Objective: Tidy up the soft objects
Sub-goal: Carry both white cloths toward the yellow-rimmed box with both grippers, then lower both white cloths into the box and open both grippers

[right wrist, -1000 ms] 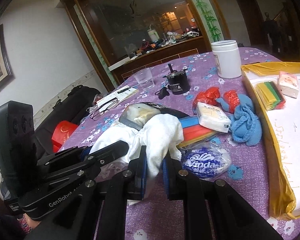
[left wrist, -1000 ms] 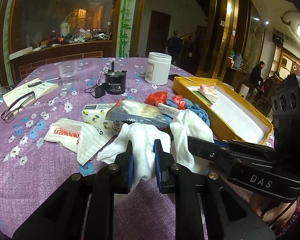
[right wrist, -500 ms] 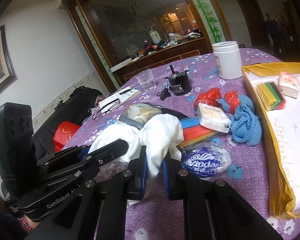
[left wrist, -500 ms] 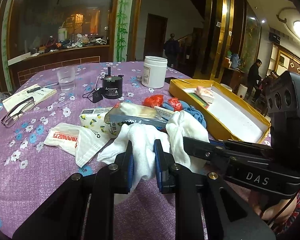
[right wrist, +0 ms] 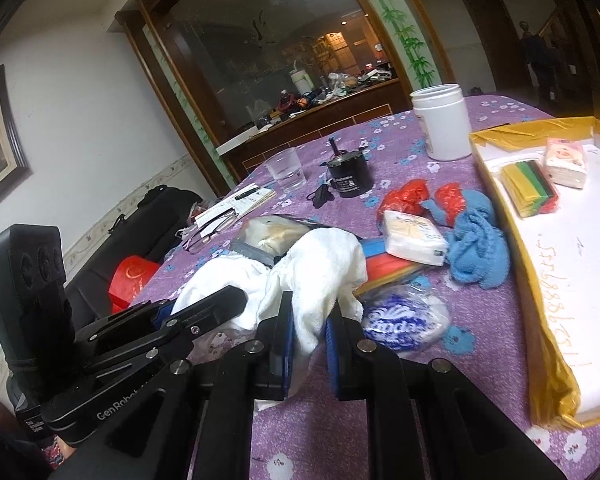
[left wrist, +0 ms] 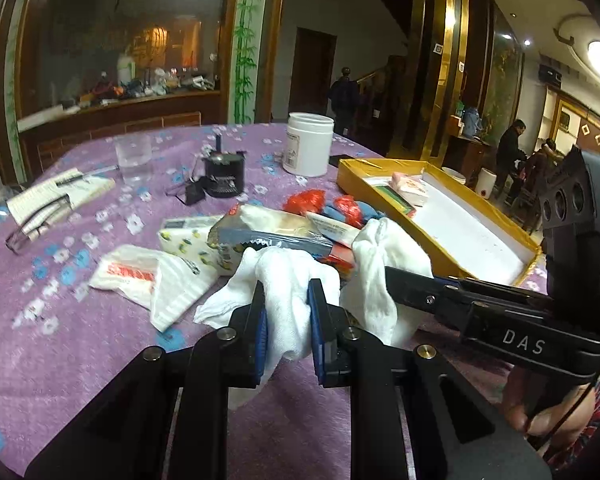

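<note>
Pinching one end of a white cloth (left wrist: 288, 280), left gripper (left wrist: 286, 320) closed down on the fabric, blue pads pressed into a bunched fold. Same story opposite: right gripper (right wrist: 308, 328) clamped on the other end of that cloth (right wrist: 320, 264), jaws narrowed to the thickness of the wad, loose tail hanging below the pads. Cloth slung between the two tools, near the front edge of the purple flowered tablecloth (left wrist: 60, 360), resting against a clutter pile just beyond.

Behind the cloth, a clear packet with something pale inside (right wrist: 276, 232), a tissue pack (right wrist: 414, 236), a blue towel (right wrist: 476, 248) and red plastic scraps (right wrist: 408, 196). Just right of the right gripper, a blue-printed bag (right wrist: 404, 320), close to the finger, possibly touching it, hard to tell at this angle. Left of the left gripper, a white printed bag (left wrist: 148, 280) and a patterned tissue pack (left wrist: 188, 236).

Far right, a gold-edged box (right wrist: 540, 320) with a white floor, mostly bare; coloured sheets (right wrist: 530, 188) and a small pink pack (right wrist: 566, 160) at its far end. Near wall of the box low, close beside the blue towel. Farther back, a white jar (left wrist: 310, 144), a black motor (left wrist: 224, 176), a glass (left wrist: 134, 156), spectacles on a notebook (left wrist: 56, 196). Bare tablecloth at near left, and a narrow strip between the pile and the box.
</note>
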The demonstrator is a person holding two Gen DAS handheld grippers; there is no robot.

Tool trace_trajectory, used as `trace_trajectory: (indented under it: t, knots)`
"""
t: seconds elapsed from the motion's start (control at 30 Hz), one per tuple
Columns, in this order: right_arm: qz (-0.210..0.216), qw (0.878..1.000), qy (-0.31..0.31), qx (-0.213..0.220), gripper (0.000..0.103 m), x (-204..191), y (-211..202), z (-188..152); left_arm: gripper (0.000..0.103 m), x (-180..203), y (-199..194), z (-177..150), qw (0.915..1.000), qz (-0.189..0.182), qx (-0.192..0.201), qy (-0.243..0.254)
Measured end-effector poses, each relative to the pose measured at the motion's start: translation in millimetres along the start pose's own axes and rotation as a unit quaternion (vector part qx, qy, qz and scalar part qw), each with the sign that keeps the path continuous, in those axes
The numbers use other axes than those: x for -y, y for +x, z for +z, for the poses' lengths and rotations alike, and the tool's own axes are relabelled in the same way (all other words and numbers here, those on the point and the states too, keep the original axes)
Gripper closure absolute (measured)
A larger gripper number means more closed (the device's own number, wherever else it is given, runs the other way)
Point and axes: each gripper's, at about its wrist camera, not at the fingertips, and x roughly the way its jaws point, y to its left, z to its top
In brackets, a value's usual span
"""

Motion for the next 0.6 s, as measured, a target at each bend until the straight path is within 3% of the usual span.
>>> trace_trajectory:
  t: [0.07, 0.3, 0.6]
  knots:
    - [-0.009, 1.000, 0.006, 0.001, 0.089, 4, -6, -1, 0.088, 3, 1, 1, 0.9998, -0.016, -0.009, -0.010]
    - [-0.014, 0.999, 0.026, 0.042, 0.089, 15, -43, 7, 0.088, 28, -10, 18, 0.9997, -0.020, 0.005, 0.017]
    - [-0.036, 0.992, 0.063, 0.099, 0.089, 47, -92, 22, 0.088, 90, 4, 53, 0.9955, -0.081, -0.008, 0.049]
